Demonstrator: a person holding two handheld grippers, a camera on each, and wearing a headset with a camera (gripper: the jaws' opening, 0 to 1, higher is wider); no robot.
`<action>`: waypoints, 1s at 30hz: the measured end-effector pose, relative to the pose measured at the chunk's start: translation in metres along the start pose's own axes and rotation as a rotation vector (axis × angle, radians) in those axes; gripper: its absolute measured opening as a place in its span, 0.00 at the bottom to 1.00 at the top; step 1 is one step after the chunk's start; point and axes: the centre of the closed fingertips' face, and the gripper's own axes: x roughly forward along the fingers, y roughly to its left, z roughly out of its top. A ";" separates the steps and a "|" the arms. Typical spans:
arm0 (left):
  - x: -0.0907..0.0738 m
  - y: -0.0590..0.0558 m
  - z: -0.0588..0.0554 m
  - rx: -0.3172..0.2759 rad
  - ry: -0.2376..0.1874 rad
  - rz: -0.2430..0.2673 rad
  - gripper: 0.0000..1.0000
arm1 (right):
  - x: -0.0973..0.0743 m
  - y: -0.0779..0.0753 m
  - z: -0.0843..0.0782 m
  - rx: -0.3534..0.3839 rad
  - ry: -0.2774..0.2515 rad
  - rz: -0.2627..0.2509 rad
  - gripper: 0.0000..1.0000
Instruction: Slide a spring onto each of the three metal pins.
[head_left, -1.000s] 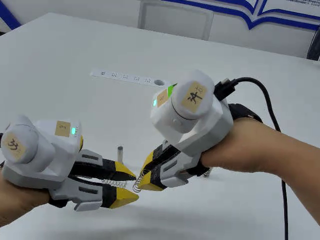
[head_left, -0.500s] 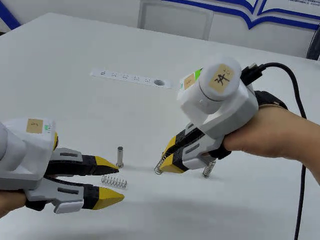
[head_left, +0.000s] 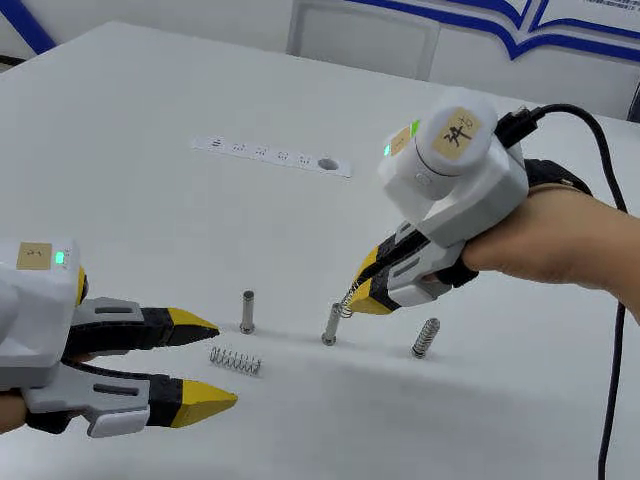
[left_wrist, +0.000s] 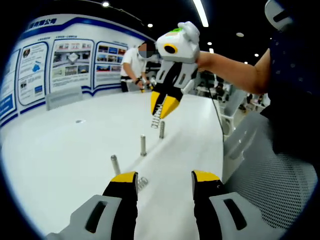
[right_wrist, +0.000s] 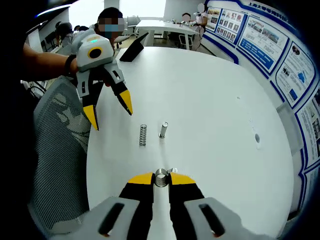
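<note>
Right claw (head_left: 365, 298) tight on a near-upright spring (head_left: 347, 300) above middle pin (head_left: 331, 325); left claw (head_left: 222, 365) spread.

White power strip (head_left: 270, 157) lies on table (head_left: 120, 110); chair (head_left: 365, 35) beyond

left gripper (left_wrist: 164, 179): white casing, grey-and-black jaws, yellow tips; green light and tan sticker on top.
right gripper (head_left: 362, 298): the same white, black and yellow; green light, round tan sticker with black handwriting.
held spring (head_left: 347, 298): silvery coils.
loose spring (head_left: 235, 360): silvery coils, at 6 o'clock of the head view.
pins (head_left: 247, 311): plain grey metal.
table (head_left: 150, 200): plain white.
power strip (head_left: 270, 157): white with dark sockets, at 11 o'clock.
cable (head_left: 610, 400): black, at 3 o'clock.
wall (head_left: 460, 55): white with blue bands, at 12 o'clock.
chair (right_wrist: 60, 145): grey mesh, at 9 o'clock of the right gripper view.
</note>
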 end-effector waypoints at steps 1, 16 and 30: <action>0.000 0.000 0.000 -0.005 -0.004 0.004 0.45 | 0.002 -0.003 -0.001 -0.003 0.009 -0.004 0.12; -0.002 0.001 -0.002 -0.043 -0.021 0.039 0.57 | 0.024 -0.020 -0.005 -0.015 0.063 -0.005 0.12; -0.002 0.003 -0.001 -0.050 -0.028 0.047 0.59 | 0.040 -0.023 -0.013 0.007 0.102 0.023 0.12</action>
